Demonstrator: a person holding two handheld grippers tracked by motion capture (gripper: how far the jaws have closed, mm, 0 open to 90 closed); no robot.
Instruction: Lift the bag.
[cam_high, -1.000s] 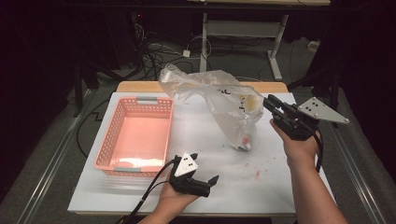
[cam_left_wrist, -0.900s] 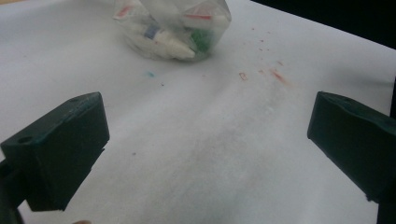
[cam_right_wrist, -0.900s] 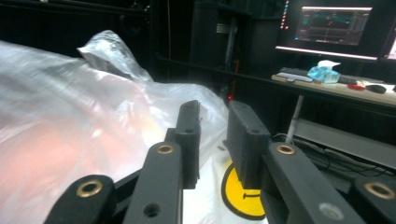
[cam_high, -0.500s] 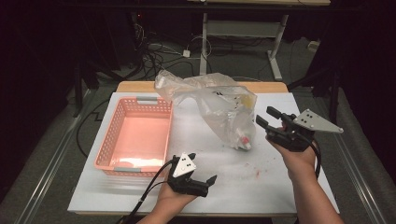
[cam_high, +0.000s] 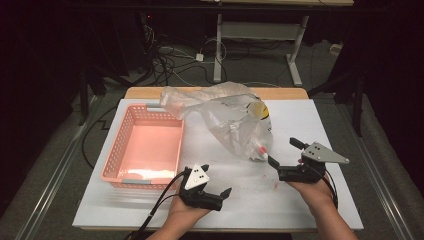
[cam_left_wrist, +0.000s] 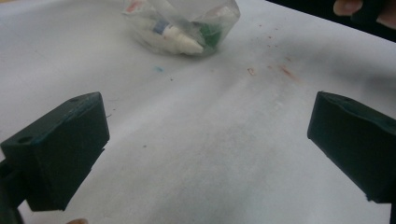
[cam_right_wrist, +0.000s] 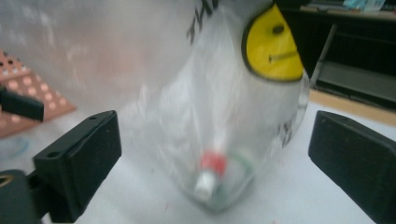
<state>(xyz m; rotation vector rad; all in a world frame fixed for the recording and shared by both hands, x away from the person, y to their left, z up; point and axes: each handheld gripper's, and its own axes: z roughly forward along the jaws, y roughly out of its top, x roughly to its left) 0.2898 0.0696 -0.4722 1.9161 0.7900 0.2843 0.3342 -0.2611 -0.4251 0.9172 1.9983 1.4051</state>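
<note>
A clear plastic bag (cam_high: 235, 120) with a yellow smiley face lies slumped on the white table (cam_high: 300, 210), with a red-capped tube and other small items at its near end. My right gripper (cam_high: 283, 151) hovers just right of that end. Its jaws have just been opening and now stand wide, with nothing pressed between them. In the right gripper view the bag (cam_right_wrist: 224, 116) lies straight ahead, beyond the open right gripper (cam_right_wrist: 212, 154). My left gripper (cam_high: 224, 196) rests open near the front edge. The left gripper view shows the open left gripper (cam_left_wrist: 205, 149) over bare table, with the bag (cam_left_wrist: 182, 23) far ahead.
A pink mesh basket (cam_high: 122, 150) stands on the left of the table, and the bag's far end drapes against its right rim. A wooden strip (cam_high: 290, 93) runs along the table's back edge. Cables and a desk frame lie on the floor behind.
My right gripper has come down and toward me, and its jaws have opened wide, letting go of the bag. The bag has sunk onto the table. My left gripper has stayed in place.
</note>
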